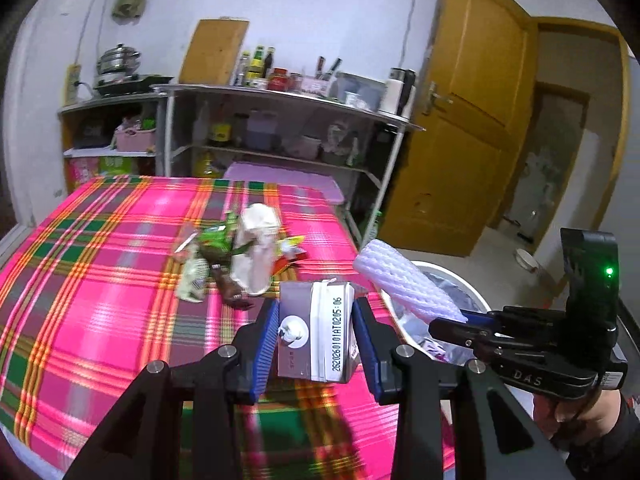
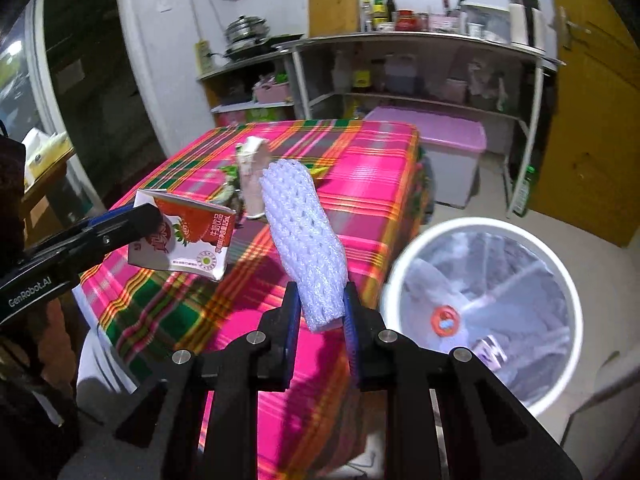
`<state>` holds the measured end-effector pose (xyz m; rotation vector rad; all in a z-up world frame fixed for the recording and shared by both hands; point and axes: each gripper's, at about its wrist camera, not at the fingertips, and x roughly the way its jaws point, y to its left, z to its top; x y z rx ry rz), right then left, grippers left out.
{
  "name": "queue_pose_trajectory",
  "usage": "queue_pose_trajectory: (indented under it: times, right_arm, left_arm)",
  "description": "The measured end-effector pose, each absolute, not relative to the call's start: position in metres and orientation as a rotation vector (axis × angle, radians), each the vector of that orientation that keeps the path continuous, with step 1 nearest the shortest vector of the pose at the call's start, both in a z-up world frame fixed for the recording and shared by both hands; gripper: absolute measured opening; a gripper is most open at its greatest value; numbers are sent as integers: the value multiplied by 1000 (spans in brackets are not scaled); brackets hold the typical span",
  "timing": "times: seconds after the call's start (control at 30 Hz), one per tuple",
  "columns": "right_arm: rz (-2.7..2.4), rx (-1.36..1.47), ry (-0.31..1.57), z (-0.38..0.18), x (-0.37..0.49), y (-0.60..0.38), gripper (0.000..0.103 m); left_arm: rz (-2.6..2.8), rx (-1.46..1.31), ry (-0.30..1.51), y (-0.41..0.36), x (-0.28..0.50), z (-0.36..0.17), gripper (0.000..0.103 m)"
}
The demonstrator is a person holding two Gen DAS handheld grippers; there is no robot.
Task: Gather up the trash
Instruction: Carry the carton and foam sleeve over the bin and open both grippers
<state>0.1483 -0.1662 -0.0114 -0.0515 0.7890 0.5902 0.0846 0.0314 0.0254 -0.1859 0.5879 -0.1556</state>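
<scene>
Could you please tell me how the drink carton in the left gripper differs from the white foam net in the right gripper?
The drink carton is a stiff printed box with flat faces; the foam net is a soft, plain white mesh tube. The left gripper stands wide around the carton, while the right gripper is pinched narrow on the net's end. Both are held in the air near the white bin.

tablecloth point(image 1: 100, 280) was woven plaid cloth w/ a slight sheen. carton point(image 1: 316, 336) looked like smooth coated paperboard, glossy print. net sleeve point(image 2: 304, 240) was soft white foam mesh, matt & knobbly. bin point(image 2: 404, 280) was smooth white plastic. far door point(image 1: 460, 120) was varnished wood; far shelving point(image 1: 280, 94) was dull metal.
</scene>
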Motion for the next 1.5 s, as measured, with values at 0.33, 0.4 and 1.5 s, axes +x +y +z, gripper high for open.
queue_pose_trajectory:
  times: [0.33,0.4,1.5]
  right_arm:
    - [478,21,792,-16,154,-223,21]
    - [456,37,798,-19,155,-234,21]
    - [244,140,990,-91,197,-312,34]
  left_arm:
    - [-250,-134,607,-19,111,27,38]
    - [-270,-121,613,-31,118,25,38]
    - [-429,-20,831,-142,213,-47,39]
